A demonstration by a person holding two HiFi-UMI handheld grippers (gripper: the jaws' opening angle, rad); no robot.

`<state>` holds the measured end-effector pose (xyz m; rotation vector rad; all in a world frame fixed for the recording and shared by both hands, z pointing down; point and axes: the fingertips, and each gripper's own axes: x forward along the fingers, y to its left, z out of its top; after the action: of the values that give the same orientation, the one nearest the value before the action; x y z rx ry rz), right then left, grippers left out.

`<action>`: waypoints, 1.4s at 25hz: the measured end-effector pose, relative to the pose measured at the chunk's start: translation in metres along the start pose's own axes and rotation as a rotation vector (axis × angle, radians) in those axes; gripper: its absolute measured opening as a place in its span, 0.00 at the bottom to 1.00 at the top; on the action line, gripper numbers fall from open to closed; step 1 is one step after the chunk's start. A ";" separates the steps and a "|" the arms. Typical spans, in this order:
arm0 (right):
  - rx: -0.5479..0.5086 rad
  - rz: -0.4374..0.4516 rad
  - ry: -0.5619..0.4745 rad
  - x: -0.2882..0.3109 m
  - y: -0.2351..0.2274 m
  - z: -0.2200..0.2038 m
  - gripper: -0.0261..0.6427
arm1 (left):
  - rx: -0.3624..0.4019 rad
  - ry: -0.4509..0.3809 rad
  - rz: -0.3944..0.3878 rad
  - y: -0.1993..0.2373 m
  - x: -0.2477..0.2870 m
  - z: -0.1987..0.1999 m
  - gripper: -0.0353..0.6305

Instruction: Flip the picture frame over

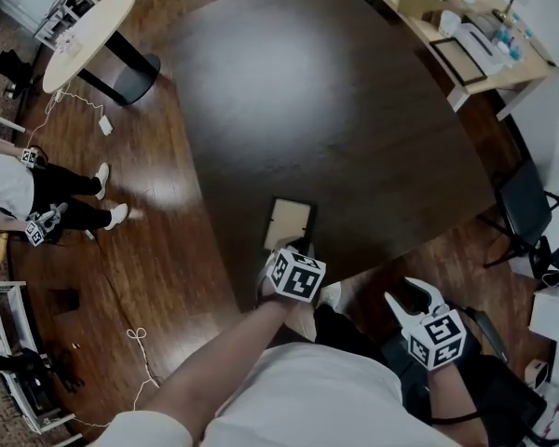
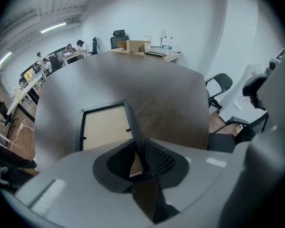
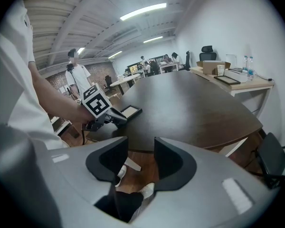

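Observation:
A black picture frame (image 1: 289, 222) lies near the front edge of the dark table (image 1: 335, 110). Its beige backing (image 2: 104, 127) faces up, with small clips along its sides. My left gripper (image 1: 292, 249) is shut on the frame's near right edge, and the black rail runs straight in between the jaws (image 2: 140, 158). In the right gripper view the frame (image 3: 131, 111) looks flat on the table, with the left gripper (image 3: 104, 115) at its near end. My right gripper (image 1: 408, 293) hangs off the table over my lap, open and empty (image 3: 141, 158).
A light wooden desk (image 1: 466, 73) at the back right carries a box, bottles and a dark flat frame. A black chair (image 1: 526, 212) stands right of the table. A round white table (image 1: 84, 35) and a standing person (image 1: 19, 198) are at the left. Cables lie on the wooden floor.

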<state>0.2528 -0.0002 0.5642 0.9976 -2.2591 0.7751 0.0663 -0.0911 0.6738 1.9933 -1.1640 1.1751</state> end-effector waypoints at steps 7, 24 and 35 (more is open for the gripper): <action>-0.017 0.019 0.024 0.003 -0.022 -0.002 0.30 | -0.086 0.008 -0.035 -0.011 0.014 0.004 0.12; -0.139 0.055 -0.005 0.062 0.043 0.058 0.30 | -0.467 -0.264 -0.476 0.024 -0.066 0.022 0.12; -0.111 0.025 0.010 0.040 0.055 0.061 0.30 | -0.817 -0.400 -1.011 0.011 -0.090 0.056 0.12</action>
<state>0.1717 -0.0296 0.5342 0.9137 -2.2827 0.6561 0.0575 -0.1038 0.5680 1.7408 -0.4734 -0.2025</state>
